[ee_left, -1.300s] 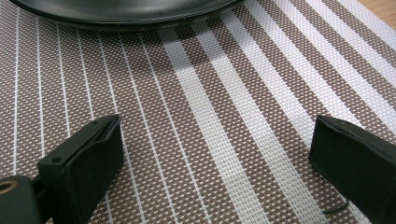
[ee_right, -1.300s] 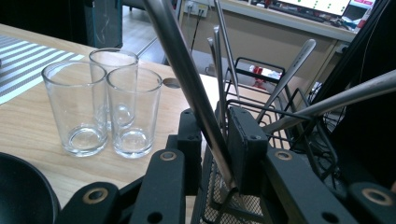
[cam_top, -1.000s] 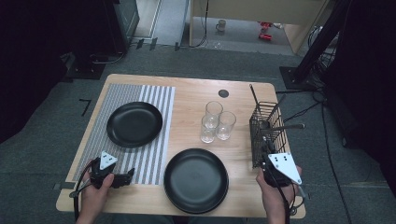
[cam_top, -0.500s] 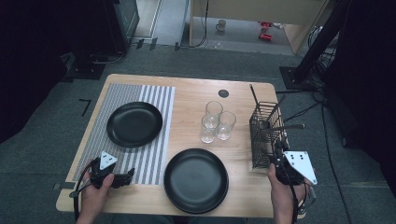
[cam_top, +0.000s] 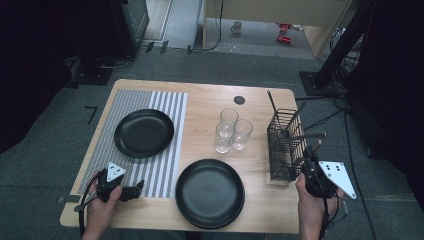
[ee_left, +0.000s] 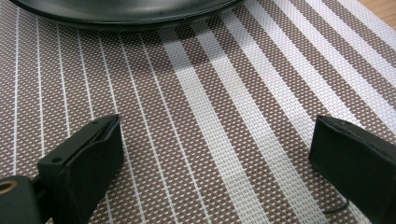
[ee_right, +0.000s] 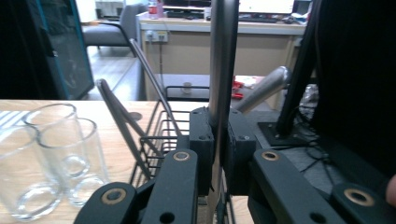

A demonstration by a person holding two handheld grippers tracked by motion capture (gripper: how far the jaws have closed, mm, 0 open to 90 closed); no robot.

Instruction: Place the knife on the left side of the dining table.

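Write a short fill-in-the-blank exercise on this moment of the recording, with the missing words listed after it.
1. The right gripper is shut on a metal ____ handle.
2. The left gripper rests open over the ____ placemat.
3. ____ empty glasses stand left of the wire caddy.
4. Both plates are ____ in colour.

Missing words: utensil; striped; three; black

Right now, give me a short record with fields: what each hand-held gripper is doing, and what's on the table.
right hand-held gripper: shut on a metal utensil handle, at the basket
left hand-held gripper: open, nothing between the jaws, over the striped mat
basket: black wire, at the table's right edge, more utensils in it
glasses: three, clear, clustered left of the basket
plates: two, black; far plate on the mat, near plate on bare wood
table: wooden
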